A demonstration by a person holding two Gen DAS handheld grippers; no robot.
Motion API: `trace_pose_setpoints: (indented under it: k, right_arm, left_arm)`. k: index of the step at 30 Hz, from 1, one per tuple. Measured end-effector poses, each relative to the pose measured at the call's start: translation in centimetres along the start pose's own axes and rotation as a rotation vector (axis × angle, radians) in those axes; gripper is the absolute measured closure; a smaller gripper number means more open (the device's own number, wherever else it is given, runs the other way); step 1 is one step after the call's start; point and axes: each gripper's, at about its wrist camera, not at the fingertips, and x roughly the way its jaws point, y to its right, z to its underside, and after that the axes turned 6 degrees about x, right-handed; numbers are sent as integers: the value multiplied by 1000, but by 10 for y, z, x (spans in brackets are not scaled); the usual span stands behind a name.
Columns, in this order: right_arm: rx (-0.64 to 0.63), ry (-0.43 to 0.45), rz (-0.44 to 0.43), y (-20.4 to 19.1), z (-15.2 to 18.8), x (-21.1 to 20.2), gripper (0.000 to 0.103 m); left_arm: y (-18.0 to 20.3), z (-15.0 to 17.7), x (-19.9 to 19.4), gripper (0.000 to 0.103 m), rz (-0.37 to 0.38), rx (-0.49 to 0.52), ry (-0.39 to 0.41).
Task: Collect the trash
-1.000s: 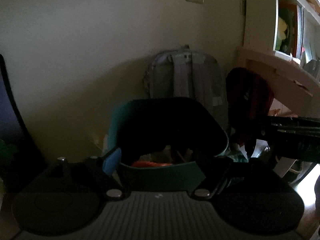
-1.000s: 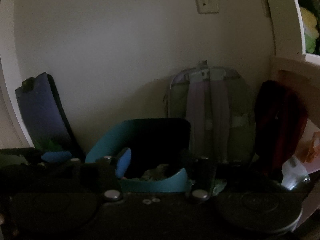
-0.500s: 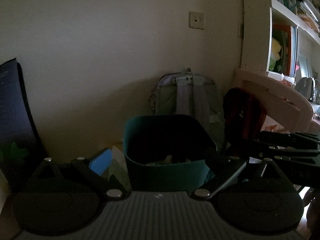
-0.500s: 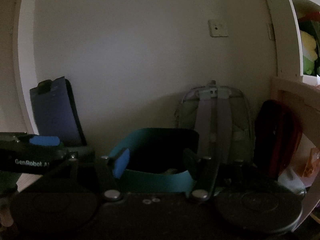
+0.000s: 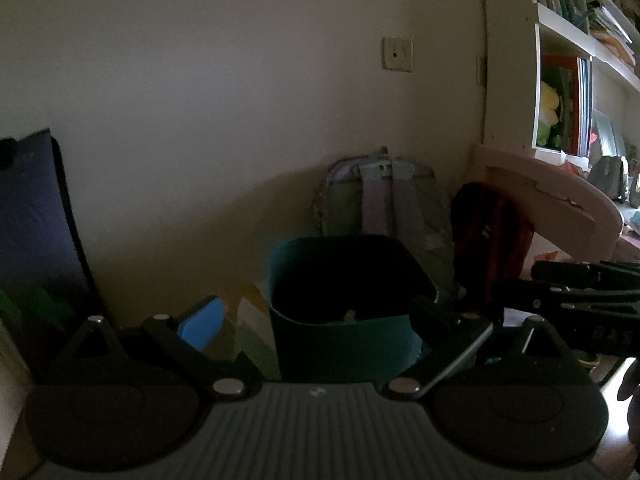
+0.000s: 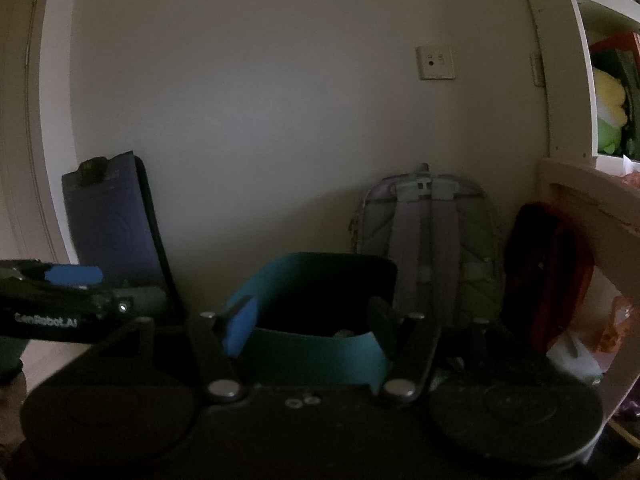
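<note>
The room is dim, with a plain cream wall (image 5: 240,120) behind everything and a small pale wall socket plate (image 5: 397,54) high on it. On the floor at the foot of that wall stands a teal, square-mouthed waste bin (image 5: 340,344); its inside is dark, and only a pale scrap of trash (image 5: 350,314) shows at the bottom. Just behind the bin leans a grey-green backpack with lilac straps (image 5: 384,204), and to its right a dark red bag (image 5: 492,236) rests against a pale curved wooden frame (image 5: 560,188). Further right, white shelves (image 5: 560,20) hold books and a yellow-green soft toy (image 5: 548,116). Far left, a dark blue flat panel (image 6: 112,220) leans on the wall.

The left gripper (image 5: 320,316) is held near the bin, its fingers spread wide on either side of it with nothing between the pads. The right gripper (image 6: 312,320) sits beside it, fingers about half apart and holding nothing, the bin's rim in view between them but farther off.
</note>
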Motion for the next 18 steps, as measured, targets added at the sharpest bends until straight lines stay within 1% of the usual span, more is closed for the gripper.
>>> trace_pose_setpoints:
  k: [3, 7, 18]
  right_arm:
    - [4, 2, -14, -1, -3, -2, 41]
    - [-14, -1, -15, -3, -7, -6, 40]
    - [-43, 0, -8, -12, -23, -22, 40]
  left_arm:
    - [2, -3, -6, 3, -15, 15, -6]
    - [1, -10, -16, 3, -30, 11, 14]
    - [-4, -34, -28, 3, -45, -15, -2]
